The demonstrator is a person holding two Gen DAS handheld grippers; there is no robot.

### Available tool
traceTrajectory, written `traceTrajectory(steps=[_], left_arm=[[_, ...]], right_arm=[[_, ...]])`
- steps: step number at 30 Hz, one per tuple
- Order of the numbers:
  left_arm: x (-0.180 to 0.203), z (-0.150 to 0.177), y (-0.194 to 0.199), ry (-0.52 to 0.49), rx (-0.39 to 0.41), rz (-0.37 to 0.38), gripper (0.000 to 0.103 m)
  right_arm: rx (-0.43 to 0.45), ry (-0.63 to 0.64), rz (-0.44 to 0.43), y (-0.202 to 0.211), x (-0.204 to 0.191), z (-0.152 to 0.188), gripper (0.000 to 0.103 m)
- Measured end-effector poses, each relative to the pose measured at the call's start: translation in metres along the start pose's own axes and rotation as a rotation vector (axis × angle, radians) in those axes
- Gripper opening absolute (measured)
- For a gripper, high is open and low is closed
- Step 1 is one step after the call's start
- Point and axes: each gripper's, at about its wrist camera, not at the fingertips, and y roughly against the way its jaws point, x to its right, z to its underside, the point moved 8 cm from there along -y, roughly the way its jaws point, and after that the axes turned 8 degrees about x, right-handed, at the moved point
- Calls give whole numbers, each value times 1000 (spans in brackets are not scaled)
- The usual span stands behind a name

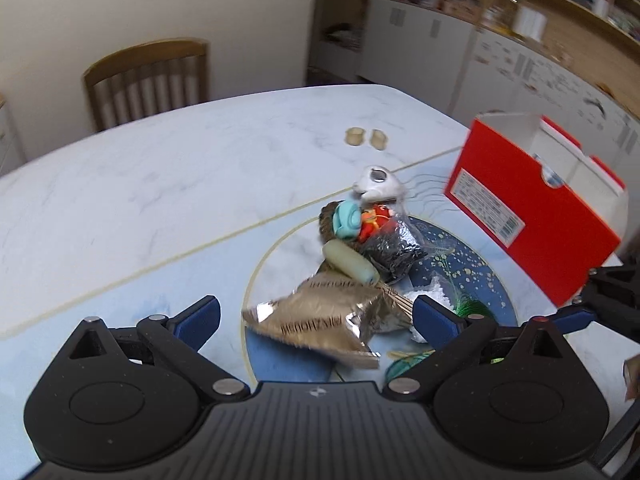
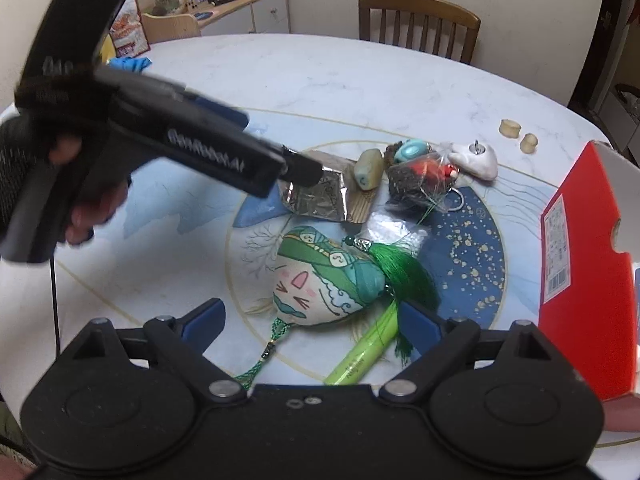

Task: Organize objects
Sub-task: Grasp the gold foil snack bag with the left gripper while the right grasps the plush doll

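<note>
Fingers of both grippers spread wide, holding nothing; clutter pile ahead, red box beside it.

1. The right gripper has its jaws spread wide above a cat-face sachet with a green tassel.
2. A lime-green highlighter lies partly under the sachet.
3. The left gripper reaches in over a silver foil packet.
4. Behind lie a pale green cylinder and a white holder.
5. A red box stands at the right on the marble table.
</note>
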Motion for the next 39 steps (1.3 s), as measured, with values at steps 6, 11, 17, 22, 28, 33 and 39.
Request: traceTrajectory(steps=[6,11,17,22,28,33,39], left_arm=[[0,-3,-27,-84,-51,73,103],[1,1,-46,-98,-92,116,103],[1,2,-59,-47,-115,166,103],[0,6,-62,12,-133,207,102],[3,11,-61,38,-142,220,91],[4,12,-56,43,-146,205,72],[5,11,-47,67,-134,178,58]], right_arm=[[-15,-34,8,-12,0,0,90],[-23,-73,20,-23,3,-2,90],[-29,-92,27,-32,2,-3,90],[-29,-111,42,-36,5,-5,88],[-40,-134,51,-41,7,-4,83],[-46,-133,62,-44,8,-1,71],[-41,-142,36,-40,8,-1,66]])
